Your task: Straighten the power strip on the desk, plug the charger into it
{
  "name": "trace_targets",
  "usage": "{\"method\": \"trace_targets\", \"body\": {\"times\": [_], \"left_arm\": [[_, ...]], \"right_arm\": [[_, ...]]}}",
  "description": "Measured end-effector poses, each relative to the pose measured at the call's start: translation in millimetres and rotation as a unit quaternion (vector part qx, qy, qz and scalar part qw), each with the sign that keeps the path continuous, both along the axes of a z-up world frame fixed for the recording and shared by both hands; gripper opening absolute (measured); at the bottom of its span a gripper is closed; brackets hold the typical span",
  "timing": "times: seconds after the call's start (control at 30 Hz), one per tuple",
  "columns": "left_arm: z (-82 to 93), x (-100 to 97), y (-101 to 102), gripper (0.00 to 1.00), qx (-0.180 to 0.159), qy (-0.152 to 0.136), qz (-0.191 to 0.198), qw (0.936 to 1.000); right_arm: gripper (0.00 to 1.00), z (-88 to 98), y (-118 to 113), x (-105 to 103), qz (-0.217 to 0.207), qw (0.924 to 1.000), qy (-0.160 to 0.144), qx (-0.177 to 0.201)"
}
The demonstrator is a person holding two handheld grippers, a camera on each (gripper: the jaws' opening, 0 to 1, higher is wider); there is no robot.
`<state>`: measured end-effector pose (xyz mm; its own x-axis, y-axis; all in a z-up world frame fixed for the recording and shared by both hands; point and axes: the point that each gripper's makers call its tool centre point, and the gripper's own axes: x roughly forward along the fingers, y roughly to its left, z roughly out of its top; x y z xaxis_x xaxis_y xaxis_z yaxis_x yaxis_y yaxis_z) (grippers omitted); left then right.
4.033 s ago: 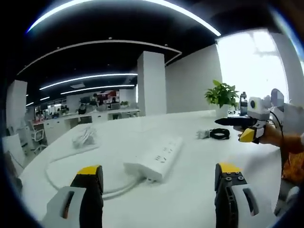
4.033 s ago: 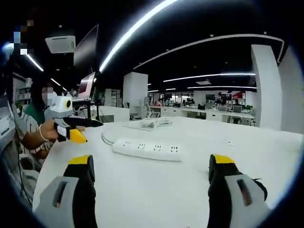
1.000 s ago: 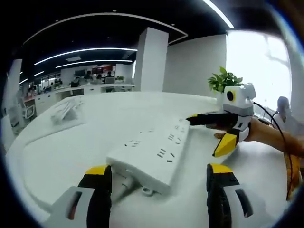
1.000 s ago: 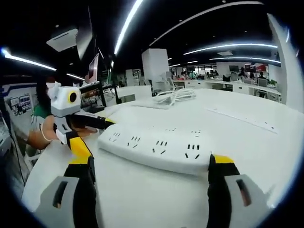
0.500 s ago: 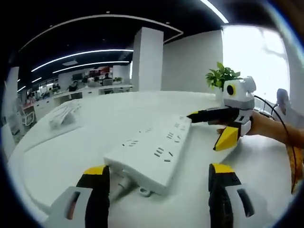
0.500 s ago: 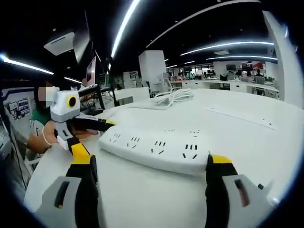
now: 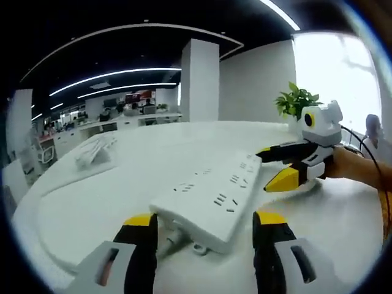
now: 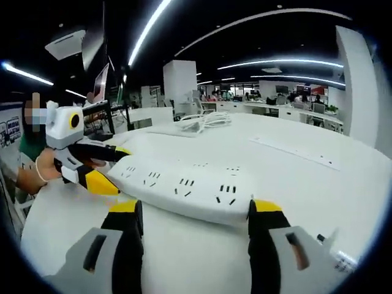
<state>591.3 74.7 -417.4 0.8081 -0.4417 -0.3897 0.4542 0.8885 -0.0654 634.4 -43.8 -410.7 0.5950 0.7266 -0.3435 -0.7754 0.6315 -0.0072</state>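
Both grippers have closed in on the power strip (image 7: 211, 199) since four seconds back, and I now have one at each end of it. In the left gripper view, my left gripper (image 7: 205, 229) straddles the cord end, jaws narrowed to about the strip's width; I cannot tell whether they pinch it yet. The right gripper (image 7: 278, 165) sits at the far end, its jaws parted around that end. In the right gripper view, the same picture mirrors: right gripper (image 8: 193, 214) with jaws flanking the strip's near end, left gripper (image 8: 101, 165) at the far one.

I judge this to be the straightening step, just at the grasp. Next I need both jaws firmly on the strip, then a turn to square it on the white counter (image 7: 92, 208).

Count: one power strip, with four socket groups showing on top; one bundle of white cable (image 8: 205, 121) lying well beyond it; one potted plant (image 7: 295, 101).
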Motion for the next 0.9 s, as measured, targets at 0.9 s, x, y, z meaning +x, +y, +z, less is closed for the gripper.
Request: {"method": "trace_targets", "body": {"times": [0.9], "left_arm": [[0.5, 8.3, -1, 0.56, 0.03, -0.006, 0.01, 0.9995]], "right_arm": [[0.48, -1.8, -19, 4, -0.072, 0.9969, -0.007, -0.032]]}}
